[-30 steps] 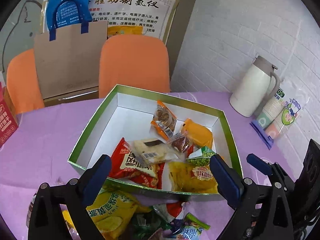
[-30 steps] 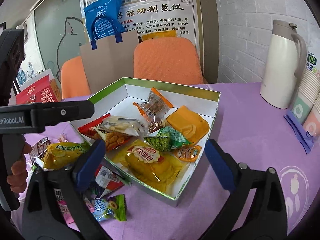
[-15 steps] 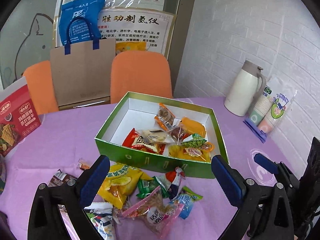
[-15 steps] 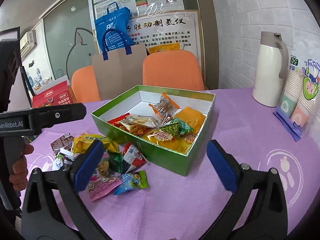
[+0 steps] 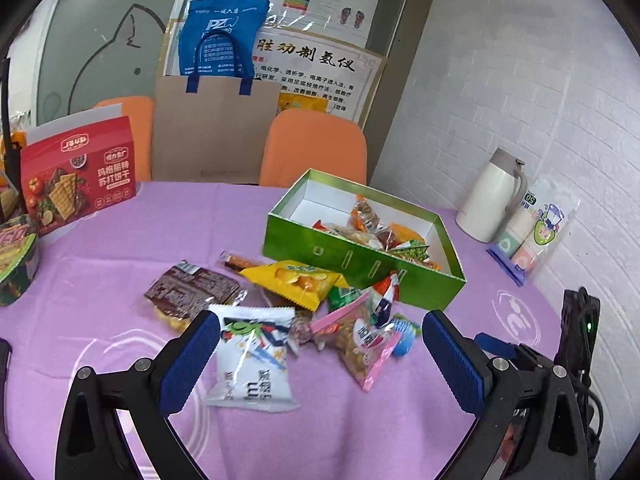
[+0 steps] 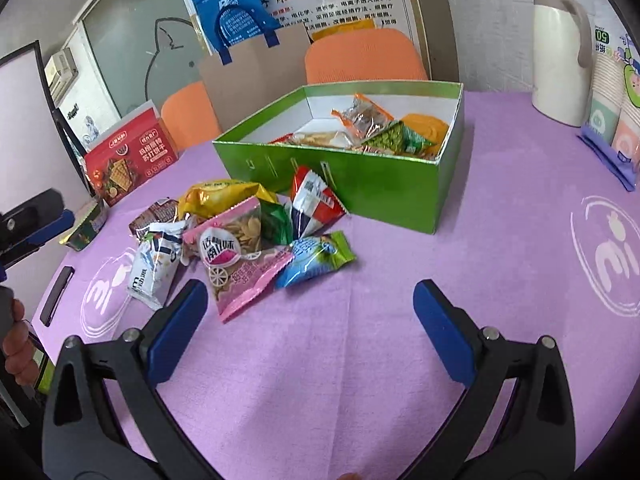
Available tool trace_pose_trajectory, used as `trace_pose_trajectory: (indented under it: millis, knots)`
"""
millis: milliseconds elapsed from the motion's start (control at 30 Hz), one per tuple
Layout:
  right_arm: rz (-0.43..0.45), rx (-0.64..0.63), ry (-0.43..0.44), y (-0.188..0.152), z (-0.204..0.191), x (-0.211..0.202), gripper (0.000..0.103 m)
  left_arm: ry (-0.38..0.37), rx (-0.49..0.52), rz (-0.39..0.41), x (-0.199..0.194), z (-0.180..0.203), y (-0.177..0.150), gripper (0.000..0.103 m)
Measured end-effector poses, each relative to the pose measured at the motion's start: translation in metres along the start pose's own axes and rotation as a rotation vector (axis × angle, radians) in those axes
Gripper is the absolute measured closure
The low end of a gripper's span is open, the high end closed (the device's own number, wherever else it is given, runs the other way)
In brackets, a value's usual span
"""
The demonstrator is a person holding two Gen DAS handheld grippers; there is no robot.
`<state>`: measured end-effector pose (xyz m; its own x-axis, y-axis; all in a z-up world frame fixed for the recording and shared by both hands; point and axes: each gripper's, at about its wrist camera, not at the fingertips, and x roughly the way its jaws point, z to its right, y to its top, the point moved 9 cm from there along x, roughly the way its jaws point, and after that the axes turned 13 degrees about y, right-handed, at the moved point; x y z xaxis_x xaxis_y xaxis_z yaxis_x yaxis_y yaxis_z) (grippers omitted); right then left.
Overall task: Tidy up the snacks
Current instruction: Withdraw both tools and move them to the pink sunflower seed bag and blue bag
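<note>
A green box (image 5: 360,268) (image 6: 384,184) with a white inside holds several snack packets. In front of it on the purple cloth lies a loose pile: a white packet (image 5: 252,364) (image 6: 154,268), a pink packet (image 5: 360,344) (image 6: 240,256), a yellow chip bag (image 5: 296,282) (image 6: 220,196), a brown packet (image 5: 192,292), a blue-green packet (image 6: 316,258) and a red-white packet (image 6: 316,200). My left gripper (image 5: 320,360) is open, low over the cloth, with the white and pink packets between its fingers' lines. My right gripper (image 6: 312,332) is open over bare cloth, short of the pile.
A red cracker box (image 5: 76,176) (image 6: 128,164) and a round tub (image 5: 16,264) stand at the left. A white thermos (image 5: 490,200) (image 6: 560,52) and a sleeve of paper cups (image 5: 532,232) stand at the right by the brick wall. Orange chairs (image 5: 316,148) stand behind the table.
Both grippers have pulled back from above the green box toward the near side of the table and dropped lower. The loose pile now lies right before them. Both stay open.
</note>
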<state>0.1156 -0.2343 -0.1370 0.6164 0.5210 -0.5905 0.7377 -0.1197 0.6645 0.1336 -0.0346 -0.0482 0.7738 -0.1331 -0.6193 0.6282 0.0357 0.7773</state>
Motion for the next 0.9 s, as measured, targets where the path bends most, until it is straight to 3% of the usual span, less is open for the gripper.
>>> trace_pose_trajectory:
  millis: [133, 200, 233, 300, 367, 467, 533, 667, 900]
  knots:
    - [-0.011, -0.002, 0.069, 0.003, -0.008, 0.015, 0.001, 0.041, -0.004, -0.001, -0.007, -0.025, -0.019, 0.0]
    - [-0.031, -0.031, 0.055, 0.01, -0.005, 0.026, 0.003, 0.04, -0.014, -0.021, -0.007, -0.033, -0.029, 0.0]
    - [-0.037, -0.034, 0.028, 0.014, -0.001, 0.03, 0.008, 0.037, -0.017, -0.025, -0.008, -0.035, -0.033, 0.0]
    - [-0.053, -0.028, -0.002, 0.023, 0.008, 0.041, 0.036, 0.037, -0.012, -0.03, -0.007, -0.037, -0.039, 0.0]
    - [-0.07, -0.018, -0.022, 0.029, 0.014, 0.051, 0.044, 0.046, -0.001, -0.032, -0.006, -0.036, -0.044, 0.0]
    - [-0.093, -0.03, -0.05, 0.032, 0.021, 0.065, 0.047, 0.032, 0.011, -0.044, -0.004, -0.03, -0.048, 0.0]
    - [-0.144, -0.014, -0.037, 0.022, 0.023, 0.071, 0.06, 0.019, 0.02, -0.053, -0.003, -0.026, -0.049, 0.0]
    - [-0.15, 0.006, 0.031, 0.0, 0.012, 0.053, 0.06, -0.007, 0.029, -0.062, 0.003, -0.016, -0.049, 0.0]
    - [-0.155, -0.036, 0.117, -0.04, -0.017, 0.021, 0.058, -0.116, -0.004, -0.124, 0.036, 0.022, -0.042, 0.001]
